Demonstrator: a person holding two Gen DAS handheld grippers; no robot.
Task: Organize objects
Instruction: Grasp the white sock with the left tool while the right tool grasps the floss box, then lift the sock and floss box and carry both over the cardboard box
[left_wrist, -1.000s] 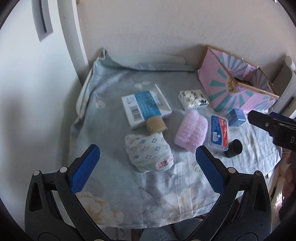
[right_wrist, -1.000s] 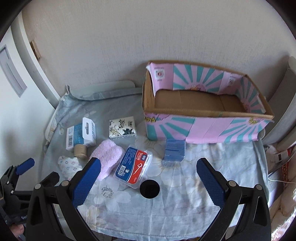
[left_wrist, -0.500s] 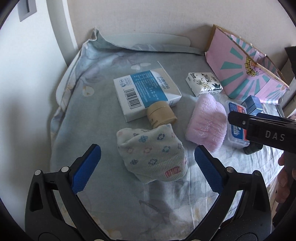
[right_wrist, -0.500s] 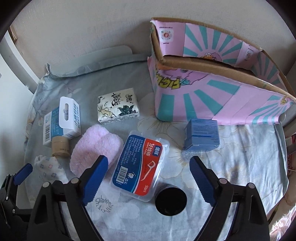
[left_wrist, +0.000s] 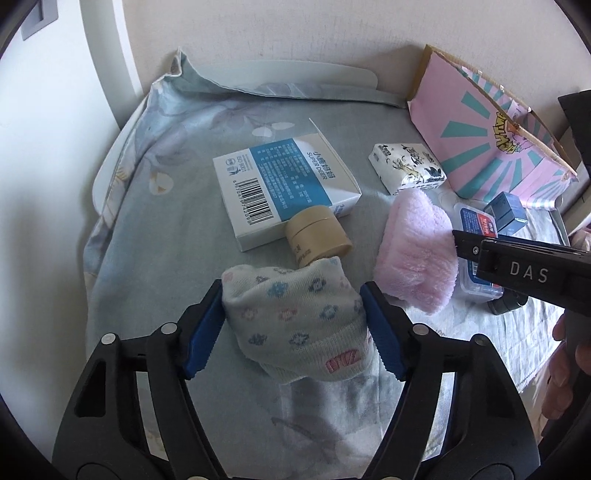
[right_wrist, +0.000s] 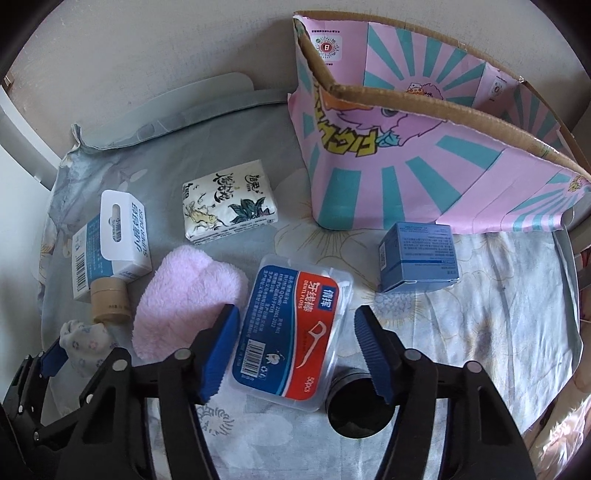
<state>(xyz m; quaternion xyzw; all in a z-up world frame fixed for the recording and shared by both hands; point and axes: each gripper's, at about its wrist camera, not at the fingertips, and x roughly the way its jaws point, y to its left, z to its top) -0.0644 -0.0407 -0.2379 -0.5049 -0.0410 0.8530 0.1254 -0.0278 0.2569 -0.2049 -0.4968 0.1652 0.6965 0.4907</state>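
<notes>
A small knitted cap (left_wrist: 295, 317), white with flower dots, lies on the grey floral cloth (left_wrist: 166, 236). My left gripper (left_wrist: 293, 328) straddles it, jaws closing, and both blue pads touch its sides. A clear dental floss box (right_wrist: 291, 332) with a blue and red label lies between the fingers of my right gripper (right_wrist: 297, 350). Those jaws are closing too. The left pad is at the box edge, and a gap shows at the right pad (right_wrist: 371, 354). In the left wrist view the right gripper's black finger (left_wrist: 517, 269) crosses from the right.
A pink and teal cardboard box (right_wrist: 424, 147) stands open at the back right. On the cloth lie a white and blue carton (left_wrist: 284, 188), a kraft tube (left_wrist: 317, 236), a pink fluffy cloth (right_wrist: 188, 295), a tissue pack (right_wrist: 227, 201), a small blue box (right_wrist: 417, 254) and a black jar (right_wrist: 356, 406).
Both grippers came down closer to the cloth and their jaws narrowed. The left one now brackets the knitted cap, the right one the floss box.
</notes>
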